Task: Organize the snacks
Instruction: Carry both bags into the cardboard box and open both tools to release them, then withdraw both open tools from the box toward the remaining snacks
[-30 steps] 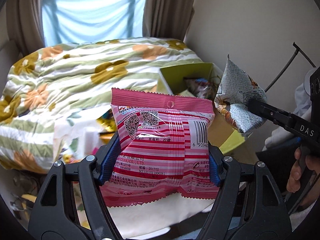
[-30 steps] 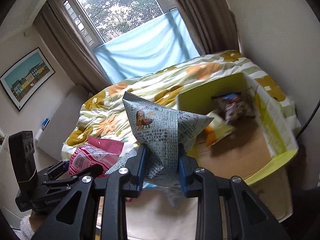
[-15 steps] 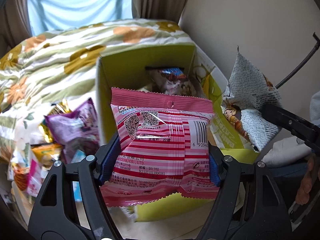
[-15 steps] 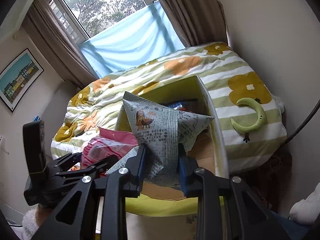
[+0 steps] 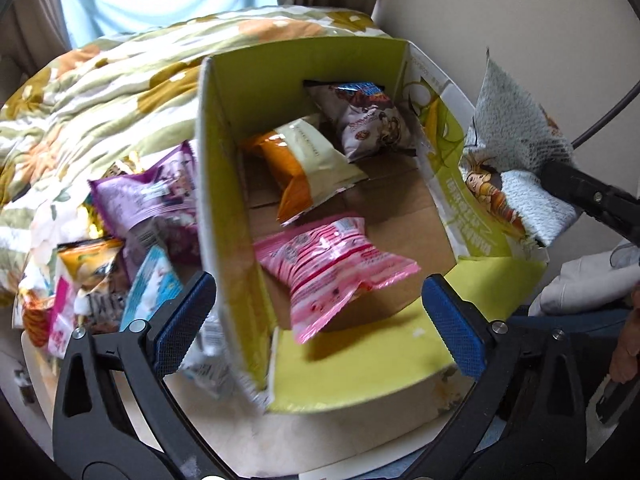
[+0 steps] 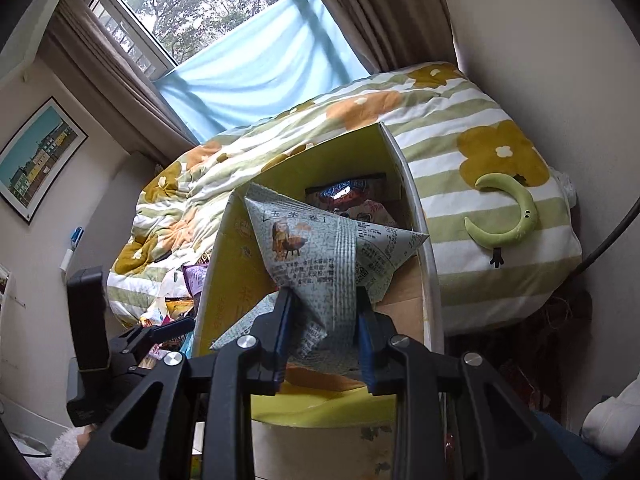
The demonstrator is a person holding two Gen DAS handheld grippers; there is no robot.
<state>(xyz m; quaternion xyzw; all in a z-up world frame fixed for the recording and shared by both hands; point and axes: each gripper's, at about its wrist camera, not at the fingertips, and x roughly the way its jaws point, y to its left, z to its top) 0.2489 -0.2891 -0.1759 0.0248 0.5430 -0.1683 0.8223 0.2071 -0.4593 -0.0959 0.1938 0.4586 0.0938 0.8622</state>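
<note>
My left gripper [image 5: 320, 308] hangs over the open yellow-green cardboard box [image 5: 224, 184], its jaws opening wide. The pink striped snack packet [image 5: 332, 264] is blurred inside the box, clear of both blue pads [image 5: 184, 312]. Farther back in the box lie an orange-and-white packet [image 5: 304, 160] and a dark-topped packet [image 5: 368, 116]. My right gripper [image 6: 324, 320] is shut on a grey newsprint-patterned packet [image 6: 316, 256] and holds it above the box's [image 6: 420, 240] near end. The same grey packet [image 5: 516, 152] shows at the right in the left wrist view.
A heap of several loose snack packets [image 5: 140, 216] lies left of the box on a pale surface. Behind is a bed with a flowered striped quilt [image 5: 100, 80] and a green moon plush [image 6: 508, 216]. A person's hand [image 5: 628, 344] shows at the right edge.
Both grippers came in over the box and tipped downward. The left jaws spread and let go of the pink packet, which dropped into the box. The right still holds the grey packet.
</note>
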